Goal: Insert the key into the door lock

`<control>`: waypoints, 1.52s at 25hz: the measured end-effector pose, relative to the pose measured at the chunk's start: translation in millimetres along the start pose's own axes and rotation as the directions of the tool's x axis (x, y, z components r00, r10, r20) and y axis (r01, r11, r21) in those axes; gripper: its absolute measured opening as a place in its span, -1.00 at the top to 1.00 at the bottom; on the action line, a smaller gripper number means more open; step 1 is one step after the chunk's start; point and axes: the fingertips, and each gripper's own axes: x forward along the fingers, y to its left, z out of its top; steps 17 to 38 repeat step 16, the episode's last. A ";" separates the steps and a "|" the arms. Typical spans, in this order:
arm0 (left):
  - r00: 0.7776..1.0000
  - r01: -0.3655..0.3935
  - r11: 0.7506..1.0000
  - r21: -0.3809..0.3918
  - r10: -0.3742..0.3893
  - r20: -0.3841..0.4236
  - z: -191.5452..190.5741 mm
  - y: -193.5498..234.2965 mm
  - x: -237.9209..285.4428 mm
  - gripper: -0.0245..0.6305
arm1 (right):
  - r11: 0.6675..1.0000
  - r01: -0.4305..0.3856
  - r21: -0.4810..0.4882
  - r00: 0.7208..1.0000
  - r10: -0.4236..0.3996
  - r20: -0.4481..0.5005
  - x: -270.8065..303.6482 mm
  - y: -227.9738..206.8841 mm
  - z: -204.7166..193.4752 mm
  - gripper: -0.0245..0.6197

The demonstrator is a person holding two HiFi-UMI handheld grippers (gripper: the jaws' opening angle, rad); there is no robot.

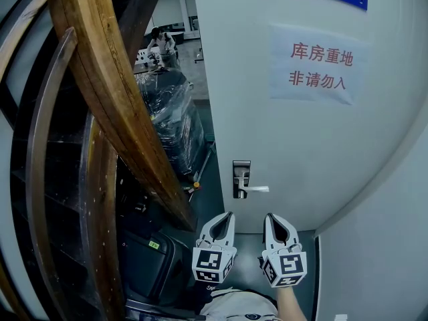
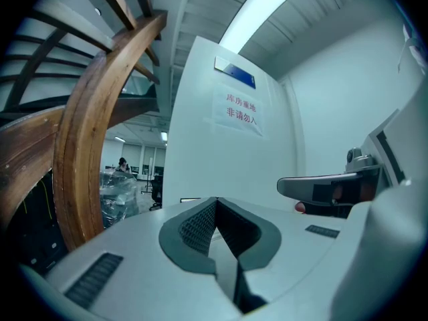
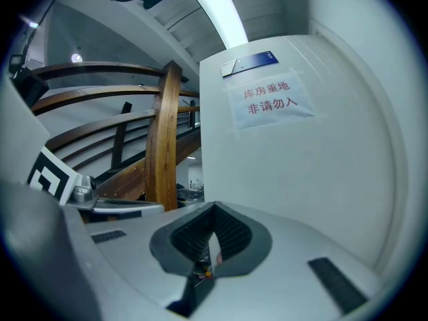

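The door lock (image 1: 241,178), a metal plate with a lever handle (image 1: 257,189), sits on the white door (image 1: 314,146) straight ahead. Both grippers are held level just below it, side by side and pointing at the door. My left gripper (image 1: 226,215) (image 2: 215,202) is shut with nothing between its pads. My right gripper (image 1: 269,216) (image 3: 214,207) is shut too. Deep between its pads shows a small pinkish and dark bit (image 3: 214,261), seemingly the key; most of it is hidden. Neither gripper touches the lock.
A curved wooden stair rail (image 1: 114,92) runs down the left side. Behind it stands a plastic-wrapped bundle (image 1: 174,122) and a black case (image 1: 150,259). A paper sign (image 1: 319,64) hangs on the door. A white wall (image 1: 381,266) closes the right. A person (image 1: 160,40) is far back.
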 end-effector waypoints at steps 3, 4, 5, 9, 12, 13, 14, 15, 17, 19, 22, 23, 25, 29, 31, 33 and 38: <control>1.000 0.000 1.000 0.002 0.000 0.004 0.4 -1.5 -1.8 0.92 | 1.000 -0.002 0.006 1.000 0.002 -0.001 -2.0 -0.2 -1.5 0.91; 1.000 -0.001 1.000 0.002 0.001 0.005 0.6 -2.0 -2.5 0.92 | 1.000 -0.003 0.008 1.000 0.003 -0.002 -2.7 -0.1 -2.2 0.91; 1.000 -0.001 1.000 0.002 0.001 0.006 0.8 -2.7 -3.2 0.92 | 1.000 -0.004 0.010 1.000 0.004 -0.002 -3.4 0.0 -2.8 0.91; 1.000 0.001 1.000 0.000 -0.001 0.004 0.4 -4.8 -5.3 0.92 | 1.000 -0.004 0.014 1.000 0.004 -0.004 -6.1 0.9 -4.8 0.91; 1.000 0.002 1.000 0.000 -0.002 0.006 0.6 -6.4 -7.0 0.92 | 1.000 -0.001 0.015 1.000 0.001 -0.007 -8.0 0.6 -6.0 0.91; 1.000 0.002 1.000 0.000 -0.002 0.006 0.5 -6.7 -7.3 0.92 | 1.000 0.000 0.016 1.000 0.000 -0.007 -8.4 0.5 -6.2 0.90; 1.000 0.002 1.000 0.000 -0.002 0.006 0.2 -7.1 -7.6 0.92 | 1.000 0.000 0.016 1.000 0.000 -0.007 -8.7 0.4 -6.5 0.91; 1.000 0.003 1.000 0.000 -0.003 0.005 0.0 -7.3 -7.7 0.92 | 1.000 0.001 0.016 1.000 -0.001 -0.007 -9.0 0.3 -6.8 0.91; 1.000 0.003 1.000 0.000 -0.003 0.005 -0.3 -7.6 -7.9 0.92 | 1.000 0.001 0.016 1.000 -0.001 -0.007 -9.3 0.2 -7.0 0.90; 1.000 0.003 1.000 0.000 -0.003 0.005 -0.3 -7.6 -7.9 0.92 | 1.000 0.001 0.016 1.000 -0.001 -0.007 -9.3 0.2 -7.0 0.90; 1.000 0.003 1.000 0.000 -0.003 0.005 -0.3 -7.6 -7.9 0.92 | 1.000 0.001 0.016 1.000 -0.001 -0.007 -9.3 0.2 -7.0 0.90; 1.000 0.003 1.000 0.000 -0.003 0.005 -0.3 -7.6 -7.9 0.92 | 1.000 0.001 0.016 1.000 -0.001 -0.007 -9.3 0.2 -7.0 0.90; 1.000 0.003 1.000 0.000 -0.003 0.005 -0.3 -7.6 -7.9 0.92 | 1.000 0.001 0.016 1.000 -0.001 -0.007 -9.3 0.2 -7.0 0.90; 1.000 0.003 1.000 0.000 -0.003 0.005 -0.3 -7.6 -7.9 0.92 | 1.000 0.001 0.016 1.000 -0.001 -0.007 -9.3 0.2 -7.0 0.90; 1.000 0.003 1.000 0.000 -0.003 0.005 -0.3 -7.6 -7.9 0.92 | 1.000 0.001 0.016 1.000 -0.001 -0.007 -9.3 0.2 -7.0 0.90; 1.000 0.003 1.000 0.000 -0.003 0.005 -0.3 -7.6 -7.9 0.92 | 1.000 0.001 0.016 1.000 -0.001 -0.007 -9.3 0.2 -7.0 0.90; 1.000 0.003 1.000 0.000 -0.003 0.005 -0.3 -7.6 -7.9 0.92 | 1.000 0.001 0.016 1.000 -0.001 -0.007 -9.3 0.2 -7.0 0.90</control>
